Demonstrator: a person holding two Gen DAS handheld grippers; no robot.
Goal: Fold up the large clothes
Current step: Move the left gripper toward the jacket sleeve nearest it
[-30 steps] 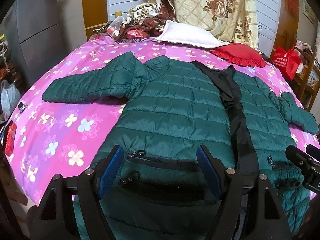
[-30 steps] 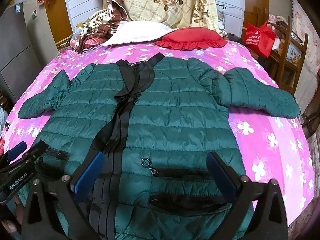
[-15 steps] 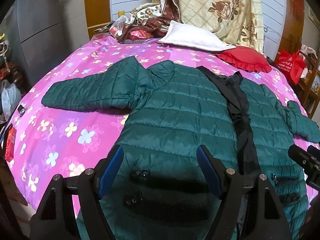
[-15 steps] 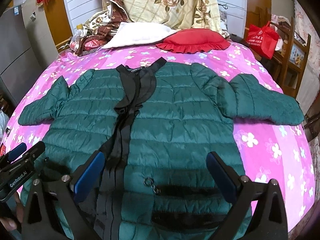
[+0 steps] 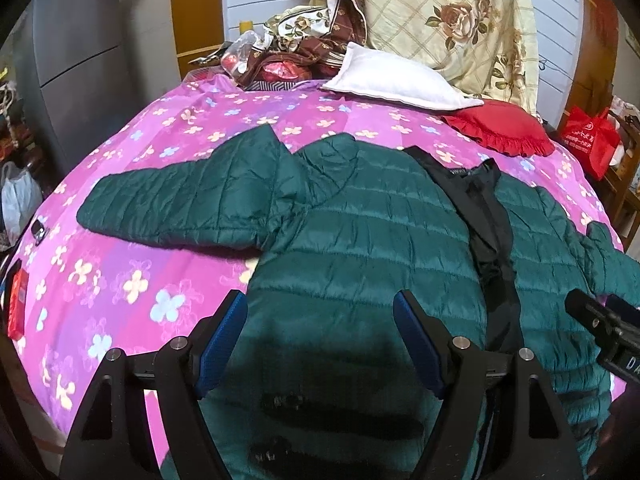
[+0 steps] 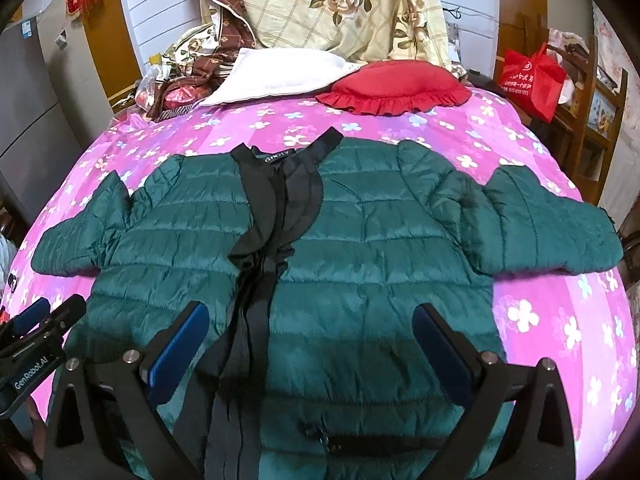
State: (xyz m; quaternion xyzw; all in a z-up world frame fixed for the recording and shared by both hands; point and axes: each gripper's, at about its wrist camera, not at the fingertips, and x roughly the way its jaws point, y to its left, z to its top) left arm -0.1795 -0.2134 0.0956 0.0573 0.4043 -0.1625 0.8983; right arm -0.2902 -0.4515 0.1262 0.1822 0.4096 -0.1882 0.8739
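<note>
A dark green quilted puffer jacket (image 5: 372,240) lies front up and spread flat on the pink flowered bedspread (image 5: 132,280), with a black placket and collar down its middle and both sleeves out to the sides. It also shows in the right wrist view (image 6: 380,248). My left gripper (image 5: 320,316) is open and empty, above the jacket's lower left panel near the pocket zip. My right gripper (image 6: 308,332) is open and empty, above the lower right panel beside the black placket (image 6: 256,292). The right gripper's body shows at the right edge of the left wrist view.
A white pillow (image 5: 396,80), a red ruffled cushion (image 5: 500,128) and a heap of floral quilts (image 5: 440,20) lie at the head of the bed. A red bag (image 6: 532,76) and wooden shelves stand at the right. A grey cabinet (image 5: 72,52) stands at the left.
Both grippers have moved forward up the jacket from the hem; the pocket zips have slid down toward the frame bottoms. Both stay open and empty.
</note>
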